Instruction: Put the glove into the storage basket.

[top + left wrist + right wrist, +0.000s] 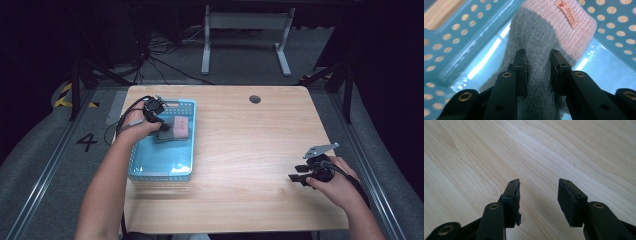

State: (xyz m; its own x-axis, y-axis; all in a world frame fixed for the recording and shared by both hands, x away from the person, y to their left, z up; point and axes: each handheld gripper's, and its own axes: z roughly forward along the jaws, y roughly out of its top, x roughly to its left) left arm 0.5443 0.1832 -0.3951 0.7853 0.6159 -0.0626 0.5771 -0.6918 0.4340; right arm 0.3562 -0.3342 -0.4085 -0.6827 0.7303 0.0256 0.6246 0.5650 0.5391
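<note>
High view, table [250, 150]: wooden, near edge cut off.
Basket [150, 165]: blue, at table's left; far end behind left hand.
Sock [541, 50]: grey, pink cuff, lying in basket; label unreadable.
Left gripper [537, 72]: clamped on sock.
Right gripper [539, 202]: jaws apart, empty, over bare wood.

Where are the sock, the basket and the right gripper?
sock [541, 50], left gripper view, grey knit above the jaws
basket [159, 174], high view, near rim
right gripper [539, 202], right gripper view, gap between the open jaws
</note>
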